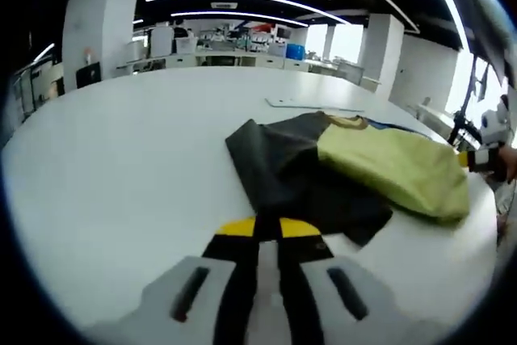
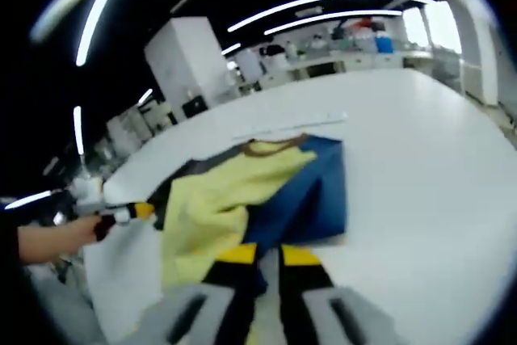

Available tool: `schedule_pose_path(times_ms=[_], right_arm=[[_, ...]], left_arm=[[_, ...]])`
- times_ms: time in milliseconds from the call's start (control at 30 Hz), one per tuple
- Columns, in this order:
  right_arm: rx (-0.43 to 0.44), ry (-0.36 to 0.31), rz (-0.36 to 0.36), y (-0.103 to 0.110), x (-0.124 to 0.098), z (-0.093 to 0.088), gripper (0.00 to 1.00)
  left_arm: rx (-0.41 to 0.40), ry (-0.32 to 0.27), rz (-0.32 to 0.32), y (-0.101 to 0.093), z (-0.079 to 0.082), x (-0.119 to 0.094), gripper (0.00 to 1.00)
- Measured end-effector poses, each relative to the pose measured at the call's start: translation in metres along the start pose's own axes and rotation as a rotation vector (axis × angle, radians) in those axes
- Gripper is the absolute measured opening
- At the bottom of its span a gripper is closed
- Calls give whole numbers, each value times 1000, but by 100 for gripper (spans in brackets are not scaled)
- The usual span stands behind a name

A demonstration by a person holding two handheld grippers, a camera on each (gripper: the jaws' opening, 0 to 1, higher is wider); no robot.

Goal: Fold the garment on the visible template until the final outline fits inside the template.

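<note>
A: Left gripper, jaws drawn together, a narrow slit between them; tips at the near edge of the dark fabric. Can't tell if it has cloth pinched.

B: Right gripper?

A: Same, nearly closed, tips over the garment's near edge where yellow meets blue; grip can't be confirmed either.

B: Where's the garment?

A: On the white table, bunched, yellow layer over dark (template outline not made out). Collar points away from the right gripper, toward the pale strip; long axis collar to near hem.

B: Risks?

A: Pulling an unpinched layer would drag the pile crooked; it lies near the table edge and could slide off
</note>
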State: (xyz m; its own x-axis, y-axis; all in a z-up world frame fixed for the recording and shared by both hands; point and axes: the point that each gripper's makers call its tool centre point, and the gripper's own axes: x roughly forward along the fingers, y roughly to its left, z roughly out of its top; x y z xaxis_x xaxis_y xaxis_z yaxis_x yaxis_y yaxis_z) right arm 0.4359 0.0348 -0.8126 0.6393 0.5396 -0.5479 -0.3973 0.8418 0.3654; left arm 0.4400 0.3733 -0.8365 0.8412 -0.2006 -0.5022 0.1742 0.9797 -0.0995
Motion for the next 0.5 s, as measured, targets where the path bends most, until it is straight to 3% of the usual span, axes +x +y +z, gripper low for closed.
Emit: schedule_pose_path(times_ms=[67, 300, 500], right_arm=[[21, 1, 1, -3, 2, -3, 0], [29, -24, 12, -1, -2, 2, 0], [-4, -76, -4, -6, -17, 21, 0]], left_arm=[[-52, 2, -6, 0, -1, -1, 1], [-78, 15, -16, -2, 1, -3, 0], [-154, -55, -33, -7, 23, -13, 0]])
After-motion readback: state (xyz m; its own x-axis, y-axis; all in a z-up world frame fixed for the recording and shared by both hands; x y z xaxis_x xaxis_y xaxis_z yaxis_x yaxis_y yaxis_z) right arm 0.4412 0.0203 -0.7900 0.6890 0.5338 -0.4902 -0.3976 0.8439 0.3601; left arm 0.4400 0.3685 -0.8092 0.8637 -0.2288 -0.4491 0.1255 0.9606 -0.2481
